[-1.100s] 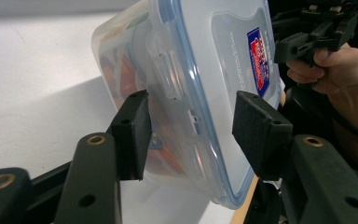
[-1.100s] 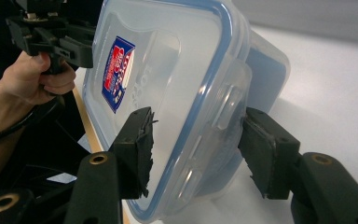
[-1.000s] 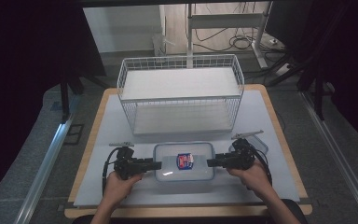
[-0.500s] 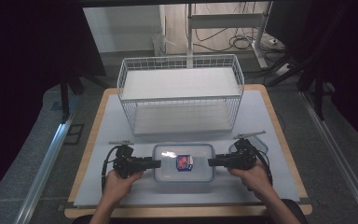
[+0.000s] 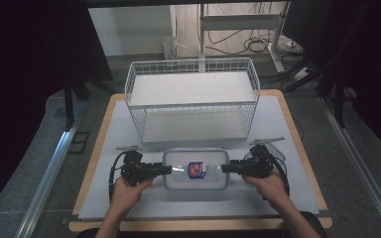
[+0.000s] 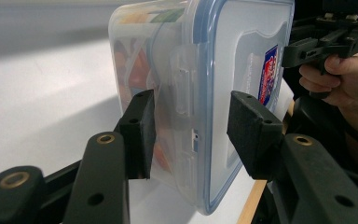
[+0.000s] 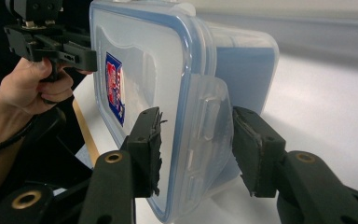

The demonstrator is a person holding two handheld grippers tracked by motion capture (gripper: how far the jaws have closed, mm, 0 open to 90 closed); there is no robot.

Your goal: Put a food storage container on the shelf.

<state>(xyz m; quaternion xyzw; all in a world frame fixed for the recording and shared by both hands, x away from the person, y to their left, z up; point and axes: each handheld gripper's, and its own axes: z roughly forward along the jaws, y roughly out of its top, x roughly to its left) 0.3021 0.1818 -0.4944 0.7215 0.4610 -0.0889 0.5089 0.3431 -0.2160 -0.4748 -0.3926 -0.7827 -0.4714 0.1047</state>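
Clear plastic lidded container with blue seal rim (image 5: 195,169) lies flat on the white table mat (image 5: 287,124), just in front of the white wire basket (image 5: 192,99). High view: left gripper (image 5: 167,170) and right gripper (image 5: 224,168) meet its short ends. Left gripper view: jaws parted, straddling a side latch (image 6: 182,84), pads not pressing; orange contents show through the wall. Right gripper view: jaws likewise apart around the opposite latch (image 7: 208,122). Red-and-blue lid label (image 7: 115,88), writing unreadable.
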